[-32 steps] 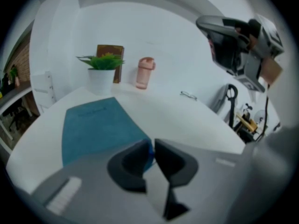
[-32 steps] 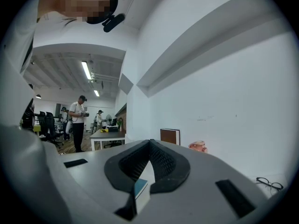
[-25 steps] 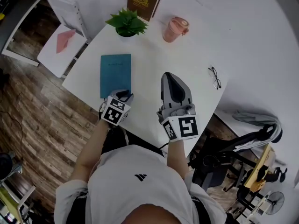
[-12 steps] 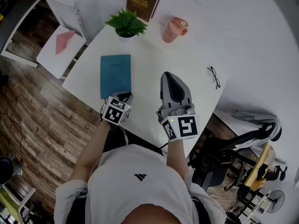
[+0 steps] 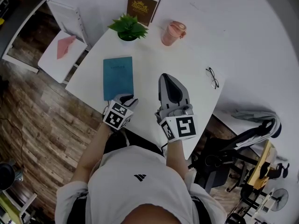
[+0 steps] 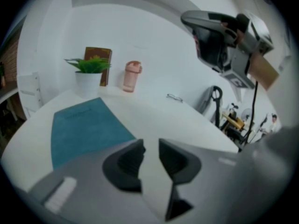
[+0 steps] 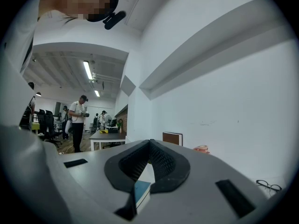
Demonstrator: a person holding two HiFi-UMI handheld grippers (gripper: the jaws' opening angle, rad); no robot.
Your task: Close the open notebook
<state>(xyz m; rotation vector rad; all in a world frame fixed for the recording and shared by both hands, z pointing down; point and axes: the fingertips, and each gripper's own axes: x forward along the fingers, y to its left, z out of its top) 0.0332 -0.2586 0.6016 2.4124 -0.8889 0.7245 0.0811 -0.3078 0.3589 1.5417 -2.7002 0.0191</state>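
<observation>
Teal notebook (image 5: 118,77): lying closed and flat at the left of the white table (image 5: 191,55), as in the earlier frames, with its long side running along the table's left edge.
Left gripper (image 6: 150,144): hovering at the notebook's near right corner by the table's near edge. Its jaws have just been opening and are standing apart with nothing between them.
Potted plant (image 5: 127,27), brown book (image 5: 143,3), pink cup (image 5: 173,33): standing far.
Right gripper (image 7: 149,143): hanging over mid-table, tips pressed together, pinching nothing.
Glasses (image 5: 212,77): lying near the right edge.
Bare tabletop is showing between the notebook and the right gripper.
</observation>
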